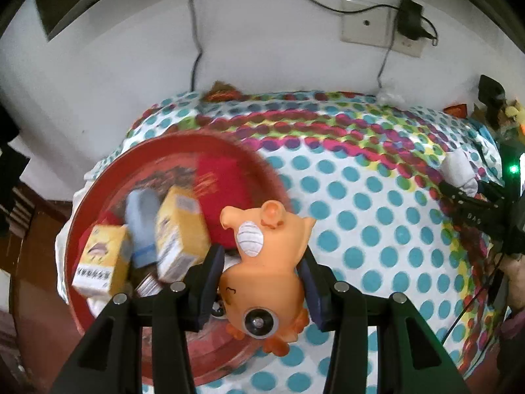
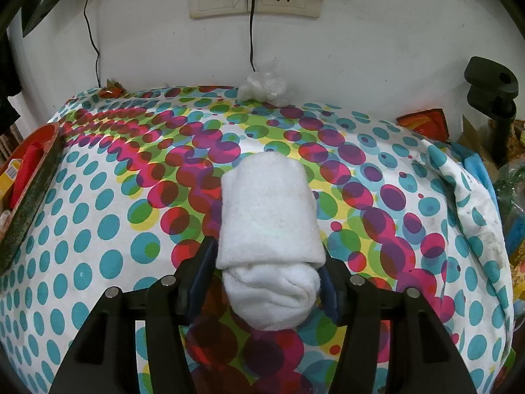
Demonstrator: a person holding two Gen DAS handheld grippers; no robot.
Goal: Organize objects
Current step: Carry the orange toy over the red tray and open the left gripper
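Mid-carry I reckon: left gripper (image 1: pixel 259 275) jaws clamped on the orange toy (image 1: pixel 262 269), hanging just off the red tray (image 1: pixel 82 203) rim at 3 o'clock. Right gripper (image 2: pixel 265 275) jaws squeezing the rolled white towel (image 2: pixel 269 229) over the dotted cloth (image 2: pixel 98 229). Next: swing the toy left to 9 o'clock, drop it clear of the yellow boxes (image 1: pixel 180 233).

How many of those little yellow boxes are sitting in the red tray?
2. One yellow box lies at the red tray's left edge. The other yellow box stands beside the pale blue item, near the left claw. More may hide underneath.
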